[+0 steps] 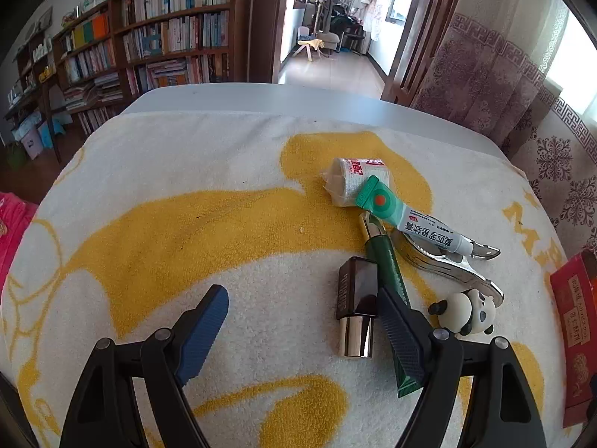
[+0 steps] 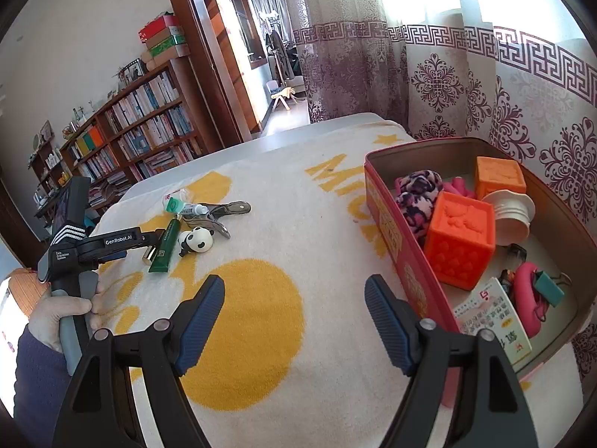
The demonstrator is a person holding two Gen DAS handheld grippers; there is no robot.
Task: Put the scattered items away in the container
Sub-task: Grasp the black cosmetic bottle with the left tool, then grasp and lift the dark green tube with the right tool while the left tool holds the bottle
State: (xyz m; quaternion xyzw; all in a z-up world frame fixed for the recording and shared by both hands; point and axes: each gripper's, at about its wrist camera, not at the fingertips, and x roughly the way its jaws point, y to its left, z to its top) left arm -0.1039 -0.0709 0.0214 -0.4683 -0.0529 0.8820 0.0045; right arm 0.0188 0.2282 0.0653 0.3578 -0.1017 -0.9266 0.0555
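left gripper (image 1: 302,321) open | lipstick (image 1: 356,311) between fingers (untouched)

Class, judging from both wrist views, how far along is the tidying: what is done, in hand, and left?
Done: the red tin container already holds orange embossed cubes and more. In hand: nothing; the left gripper and right gripper are open, the left over the dark lipstick. Left on the towel: the lipstick, green tube, white ointment tube, bandage roll, silver clip, panda figurine.

Green tube (image 1: 391,298) partly behind tongs finger (image 1: 401,332); red tin (image 1: 574,336) edge-cropped.
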